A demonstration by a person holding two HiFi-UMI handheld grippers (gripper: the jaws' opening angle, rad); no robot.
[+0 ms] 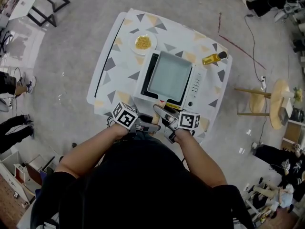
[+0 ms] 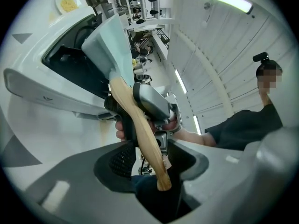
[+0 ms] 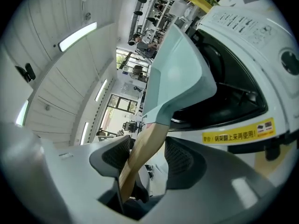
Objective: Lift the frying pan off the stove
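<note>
A pale blue square frying pan (image 1: 169, 78) lies in the white stove (image 1: 198, 87), its wooden handle (image 1: 160, 111) pointing at me. My right gripper (image 1: 162, 114) is shut on that handle close to the pan. In the right gripper view the handle (image 3: 142, 148) runs between the pads and the pan (image 3: 180, 73) hangs over the stove's black recess (image 3: 233, 97). My left gripper (image 1: 153, 127) is open around the handle's end. In the left gripper view the handle (image 2: 140, 125) crosses its wide gap, with the right gripper (image 2: 140, 104) clasping it higher up.
The stove stands on a table (image 1: 114, 66) with a triangle-patterned cloth. A plate of yellow food (image 1: 143, 43) lies at the far left of the stove, a yellow bottle (image 1: 213, 57) at the far right. A wooden stool (image 1: 267, 101) stands right of the table.
</note>
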